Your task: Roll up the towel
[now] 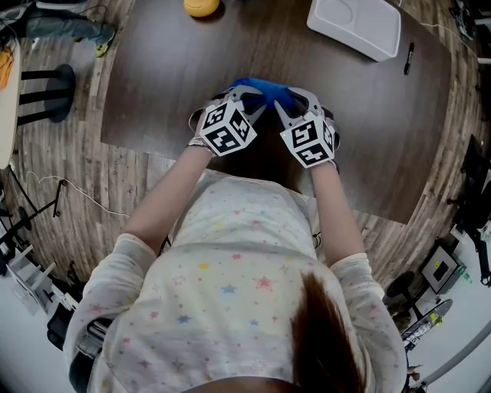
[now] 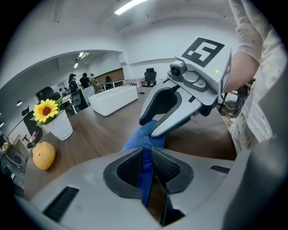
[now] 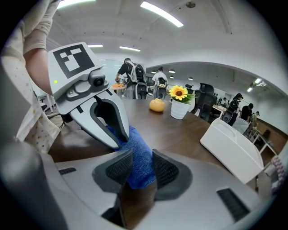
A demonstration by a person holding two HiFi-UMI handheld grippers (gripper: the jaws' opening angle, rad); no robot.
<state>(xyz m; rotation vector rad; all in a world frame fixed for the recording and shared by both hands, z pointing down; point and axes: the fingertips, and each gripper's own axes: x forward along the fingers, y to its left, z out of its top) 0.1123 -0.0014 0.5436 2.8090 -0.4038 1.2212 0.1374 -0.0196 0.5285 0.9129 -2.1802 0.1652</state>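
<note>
A blue towel point(image 1: 265, 88) lies bunched in a small bundle on the dark wooden table point(image 1: 169, 69), between both grippers. My left gripper point(image 1: 249, 98) holds its left end. In the left gripper view the pads of this gripper point(image 2: 145, 157) press a thin fold of the towel point(image 2: 141, 139). My right gripper point(image 1: 294, 100) holds the other end; in the right gripper view the towel point(image 3: 137, 152) fills the gap of this gripper point(image 3: 137, 168). The two grippers face each other, tips nearly touching, and the cloth under them is mostly hidden.
A white rectangular tray point(image 1: 357, 27) sits at the far right of the table, with a black pen point(image 1: 409, 57) beside it. An orange fruit point(image 1: 201, 6) lies at the far edge, next to a sunflower pot point(image 3: 180, 108). The near table edge runs close to the person's body.
</note>
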